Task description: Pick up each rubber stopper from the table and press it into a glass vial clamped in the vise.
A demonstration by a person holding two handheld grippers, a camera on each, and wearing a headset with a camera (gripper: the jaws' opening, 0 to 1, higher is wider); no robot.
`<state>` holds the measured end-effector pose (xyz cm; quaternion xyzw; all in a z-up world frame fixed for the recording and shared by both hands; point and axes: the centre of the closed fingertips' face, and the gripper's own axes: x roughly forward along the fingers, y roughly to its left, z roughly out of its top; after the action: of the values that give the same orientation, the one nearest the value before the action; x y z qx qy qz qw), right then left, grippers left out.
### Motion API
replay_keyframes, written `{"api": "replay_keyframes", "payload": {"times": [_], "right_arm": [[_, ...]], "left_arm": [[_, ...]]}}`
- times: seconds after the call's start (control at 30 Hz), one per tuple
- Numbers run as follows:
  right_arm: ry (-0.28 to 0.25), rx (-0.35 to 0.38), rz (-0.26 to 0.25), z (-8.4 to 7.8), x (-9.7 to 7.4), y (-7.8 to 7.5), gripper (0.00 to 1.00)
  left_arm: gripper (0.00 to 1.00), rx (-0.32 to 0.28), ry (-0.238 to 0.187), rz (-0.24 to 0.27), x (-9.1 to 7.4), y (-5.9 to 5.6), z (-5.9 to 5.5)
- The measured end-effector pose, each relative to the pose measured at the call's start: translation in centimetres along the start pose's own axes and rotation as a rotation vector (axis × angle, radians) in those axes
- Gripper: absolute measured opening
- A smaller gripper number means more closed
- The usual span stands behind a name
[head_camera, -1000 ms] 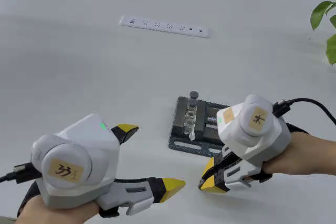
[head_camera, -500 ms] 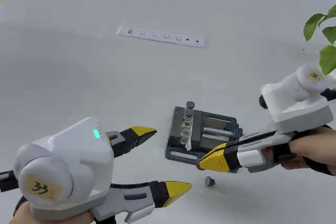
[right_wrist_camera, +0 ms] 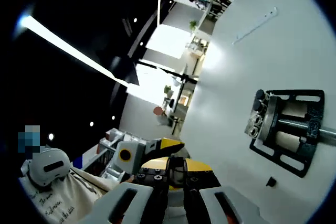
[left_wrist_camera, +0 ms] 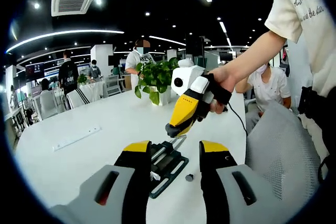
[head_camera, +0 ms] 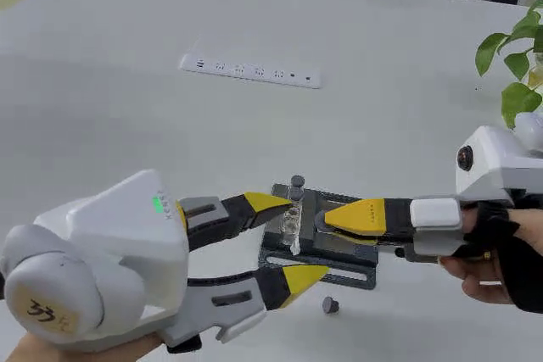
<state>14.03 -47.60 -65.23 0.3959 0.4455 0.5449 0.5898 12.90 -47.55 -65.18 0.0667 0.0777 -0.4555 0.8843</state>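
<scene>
A black vise [head_camera: 355, 257] [left_wrist_camera: 169, 167] [right_wrist_camera: 310, 129] stands on the white table and clamps clear glass vials [head_camera: 291, 225] [right_wrist_camera: 255, 123]. The farthest vial carries a dark stopper [head_camera: 297, 181] [right_wrist_camera: 259, 95]. One loose grey rubber stopper [head_camera: 330, 303] [left_wrist_camera: 189, 178] [right_wrist_camera: 271, 182] lies on the table just in front of the vise. My left gripper [head_camera: 290, 240] [left_wrist_camera: 176, 150] is open, its yellow tips on either side of the vials' near end, with nothing between them. My right gripper [head_camera: 327, 219] [left_wrist_camera: 172, 129] [right_wrist_camera: 176, 167] hangs shut over the vise, its tip beside the vials.
A white power strip [head_camera: 250, 71] [left_wrist_camera: 76, 137] [right_wrist_camera: 255, 24] lies farther back on the table. A potted green plant [head_camera: 507, 74] [left_wrist_camera: 155, 80] stands at the right edge. People sit and stand beyond the table.
My right gripper has lifted from the table in front of the vise and now points level over it; the loose stopper stays on the table. My left gripper has moved in towards the vials.
</scene>
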Motion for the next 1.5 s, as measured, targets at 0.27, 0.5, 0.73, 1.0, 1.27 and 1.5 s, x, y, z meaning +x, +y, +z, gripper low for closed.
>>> {"api": "replay_keyframes", "payload": {"times": [0.27, 0.5, 0.73, 1.0, 1.27, 1.5], "right_arm": [[-0.035, 0.124, 0.054, -1.2, 0.0, 0.9, 0.04], [-0.028, 0.169, 0.083, -1.8, 0.2, 1.2, 0.04], [-0.006, 0.185, 0.094, -2.2, 0.0, 1.5, 0.04], [0.018, 0.197, 0.110, -2.7, 0.0, 1.7, 0.05], [0.025, 0.227, 0.164, -3.1, -0.3, 2.8, 0.05], [0.025, 0.246, 0.194, -3.0, -0.5, 2.7, 0.05]], "left_arm": [[0.21, -0.030, -0.043, -0.006, 0.6, -0.3, 0.7], [0.13, -0.022, -0.051, -0.028, 0.8, -0.5, 1.1], [0.09, -0.016, -0.053, -0.050, 0.8, -0.8, 1.1], [0.07, -0.017, -0.069, -0.079, 0.7, -1.4, 1.4], [0.06, -0.029, -0.094, -0.106, 0.6, -1.8, 2.0], [0.05, -0.027, -0.099, -0.131, 0.5, -2.2, 2.4]]}}
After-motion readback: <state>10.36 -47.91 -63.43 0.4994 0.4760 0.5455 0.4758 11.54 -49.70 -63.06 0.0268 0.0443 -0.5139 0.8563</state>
